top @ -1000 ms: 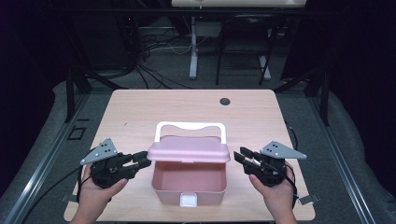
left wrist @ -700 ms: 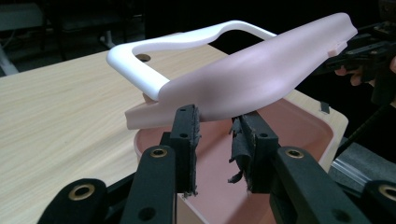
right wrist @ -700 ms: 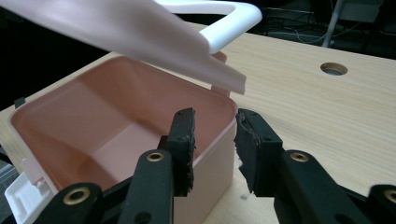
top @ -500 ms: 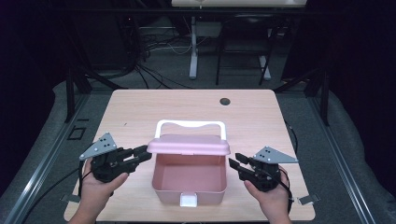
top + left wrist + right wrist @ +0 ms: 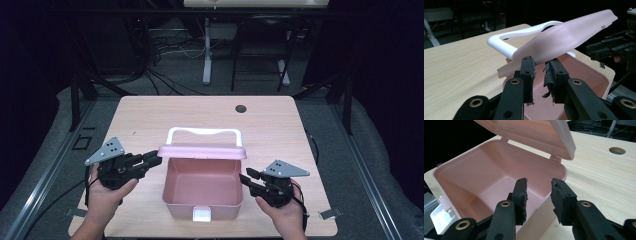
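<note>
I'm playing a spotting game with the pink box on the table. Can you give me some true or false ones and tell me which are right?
1. The pink box is empty inside. True.
2. The lid is shut flat on the box. False: it stands open, lifted up at the back.
3. The left gripper has its jaws at the lid's edge. True.
4. The handle is black. False: it is white.
5. The right gripper holds a toy. False: nothing is between its jaws, which stand apart beside the box wall.
</note>
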{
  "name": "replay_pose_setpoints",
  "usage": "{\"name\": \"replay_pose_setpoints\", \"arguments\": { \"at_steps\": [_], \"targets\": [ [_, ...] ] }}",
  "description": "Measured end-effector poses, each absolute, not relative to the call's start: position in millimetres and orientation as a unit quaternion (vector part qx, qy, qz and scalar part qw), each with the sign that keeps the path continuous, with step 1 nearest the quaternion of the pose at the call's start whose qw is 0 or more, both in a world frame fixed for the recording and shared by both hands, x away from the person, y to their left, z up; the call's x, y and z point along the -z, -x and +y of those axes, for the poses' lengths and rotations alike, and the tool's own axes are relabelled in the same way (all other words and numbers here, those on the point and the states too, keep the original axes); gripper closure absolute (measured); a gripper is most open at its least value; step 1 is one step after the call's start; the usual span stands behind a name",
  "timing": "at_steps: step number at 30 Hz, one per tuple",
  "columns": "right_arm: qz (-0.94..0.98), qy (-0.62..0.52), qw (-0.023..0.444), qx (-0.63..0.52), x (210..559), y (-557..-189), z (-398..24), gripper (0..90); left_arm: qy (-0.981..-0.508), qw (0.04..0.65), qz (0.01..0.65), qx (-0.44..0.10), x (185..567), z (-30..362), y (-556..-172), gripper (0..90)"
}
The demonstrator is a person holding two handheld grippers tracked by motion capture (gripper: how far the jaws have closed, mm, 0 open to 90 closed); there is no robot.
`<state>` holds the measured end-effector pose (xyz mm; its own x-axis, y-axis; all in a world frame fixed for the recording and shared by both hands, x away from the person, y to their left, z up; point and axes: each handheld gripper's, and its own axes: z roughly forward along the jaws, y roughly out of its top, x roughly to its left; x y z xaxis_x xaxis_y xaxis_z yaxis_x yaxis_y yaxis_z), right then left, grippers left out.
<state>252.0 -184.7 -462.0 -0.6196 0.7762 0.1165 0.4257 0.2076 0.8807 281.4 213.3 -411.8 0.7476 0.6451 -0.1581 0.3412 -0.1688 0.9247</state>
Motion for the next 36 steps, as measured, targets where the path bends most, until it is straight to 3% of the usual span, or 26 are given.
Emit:
{"name": "replay_pose_setpoints", "arguments": {
  "at_steps": [36],
  "targets": [
    [0.77, -0.401, 0.161, -0.47, 479.0, -253.7, -178.2, 62.1, -0.741, 0.548, 0.36, -0.145, 430.9, 204.8, -320.1, 76.8]
  ]
}}
